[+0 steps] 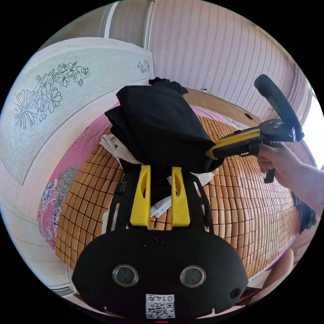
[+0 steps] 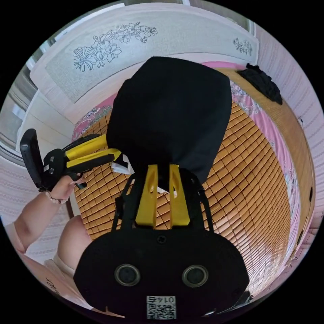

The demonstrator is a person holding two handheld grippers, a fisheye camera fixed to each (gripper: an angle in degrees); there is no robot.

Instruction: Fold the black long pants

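The black long pants point(image 1: 158, 125) are a folded bundle held up over the bamboo mat point(image 1: 256, 209). My left gripper point(image 1: 161, 168) is shut on the bundle's near edge, with black cloth between its yellow jaws. My right gripper point(image 1: 211, 153) comes in from the right in a hand and bites the bundle's side. In the right gripper view the pants point(image 2: 172, 118) hang in front of my right gripper point(image 2: 163, 167), which is shut on their lower edge. My left gripper point(image 2: 116, 156) grips them from the left. Bits of white cloth point(image 1: 111, 145) peek out under the bundle.
The mat covers a bed with a pink flowered sheet point(image 2: 266, 125) and a pale headboard point(image 2: 135, 44) drawn with flowers. Another black garment point(image 2: 261, 82) lies crumpled at the bed's far edge. A person's arm point(image 2: 33, 216) and knee point(image 2: 72, 239) are at the bedside.
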